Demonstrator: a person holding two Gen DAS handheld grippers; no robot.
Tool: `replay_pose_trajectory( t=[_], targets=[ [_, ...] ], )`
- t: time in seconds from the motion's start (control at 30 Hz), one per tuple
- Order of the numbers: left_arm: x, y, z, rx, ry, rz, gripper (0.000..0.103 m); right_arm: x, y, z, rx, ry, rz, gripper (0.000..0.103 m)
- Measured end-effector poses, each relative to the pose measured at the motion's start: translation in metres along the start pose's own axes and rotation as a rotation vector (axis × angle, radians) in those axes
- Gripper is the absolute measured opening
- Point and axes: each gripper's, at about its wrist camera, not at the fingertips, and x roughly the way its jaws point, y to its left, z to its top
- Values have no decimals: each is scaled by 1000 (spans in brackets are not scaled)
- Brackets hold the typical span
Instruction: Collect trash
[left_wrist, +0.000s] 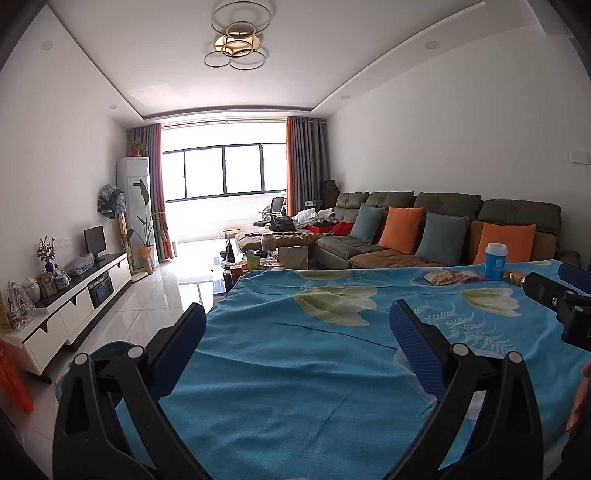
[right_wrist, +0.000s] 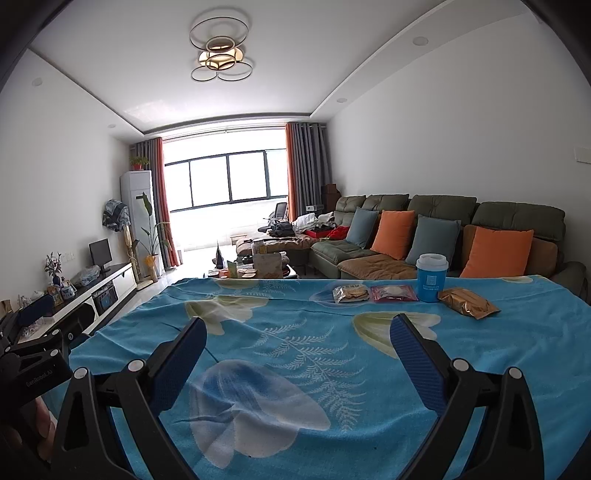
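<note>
table under a blue floral-print cloth (right_wrist: 295, 332). far right part, in a row: clear biscuit packet (right_wrist: 351, 294), pink-edged snack packet (right_wrist: 394, 293), blue paper cup with white lid (right_wrist: 431, 277), crinkled gold foil wrapper (right_wrist: 468, 302). left gripper (left_wrist: 297, 325): jaws spread, empty. right gripper (right_wrist: 297, 332): jaws spread, empty, well short of the trash.

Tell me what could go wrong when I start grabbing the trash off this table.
The blue cup stands upright right between the red packet and the gold wrapper, so reaching for either might knock it over. The loose, wrinkled tablecloth could snag an open right gripper and drag things along.
</note>
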Motion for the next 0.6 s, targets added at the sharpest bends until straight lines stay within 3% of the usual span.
replay_pose_trajectory(
  t=[0.6],
  targets=[
    [0,1,1,-2,-5,3,97,-1,1,0,4,-2,0,96]
  ],
)
